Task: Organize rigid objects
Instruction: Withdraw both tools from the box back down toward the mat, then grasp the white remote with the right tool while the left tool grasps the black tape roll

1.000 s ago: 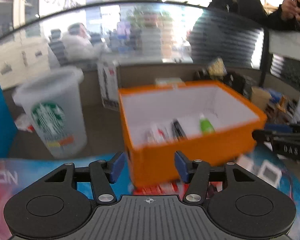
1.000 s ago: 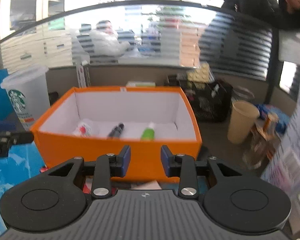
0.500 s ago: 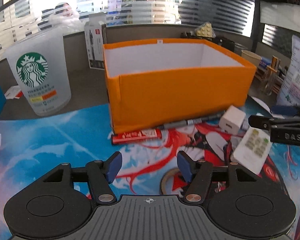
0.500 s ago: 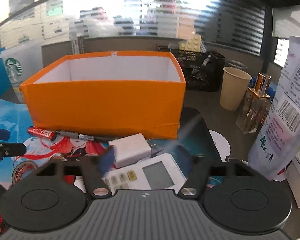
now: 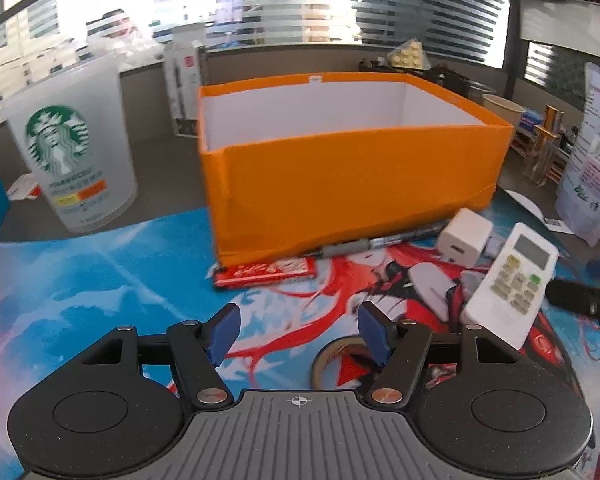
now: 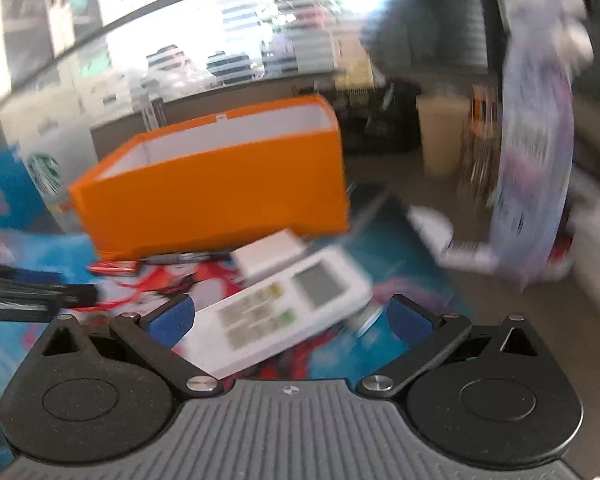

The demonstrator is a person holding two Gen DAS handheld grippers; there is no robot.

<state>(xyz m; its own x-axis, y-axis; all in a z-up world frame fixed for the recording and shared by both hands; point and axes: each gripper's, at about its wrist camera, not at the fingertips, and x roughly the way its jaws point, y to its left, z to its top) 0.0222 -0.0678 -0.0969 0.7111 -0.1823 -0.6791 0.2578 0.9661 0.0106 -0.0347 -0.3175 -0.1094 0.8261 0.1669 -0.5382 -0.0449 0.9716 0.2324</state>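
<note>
Your right gripper [image 6: 290, 316] is spread wide with nothing in it, and the white remote control [image 6: 278, 314] lies right between its blue pads [image 6: 168, 316] on the printed mat [image 6: 404, 256]. It's the remote's keypad end that sits in the gap; the screen end points away and to the right, toward the orange box [image 6: 220, 192]. So its long axis runs on a slant across your jaw line, not square to it. To my eye you'll want a twist of the wrist before you close, or the pads will meet it corner to corner.

Your left gripper [image 5: 298, 332] is parted too, empty, hanging over bare mat. From that side the remote [image 5: 512, 280] lies off to the right, well outside the fingers, so the right hand is clearly the nearer one.

Beyond the remote, a white charger [image 5: 466, 236] sits just beside its screen end, and a pen [image 5: 380, 242] and a red packet [image 5: 266, 272] lie along the foot of the box.

Now the trouble: the right view is badly smeared, so I can't tell whether the pads are level with the remote or above it. The box's high front wall hides its floor in both views. The remote's near end is cut off behind your gripper body.
</note>
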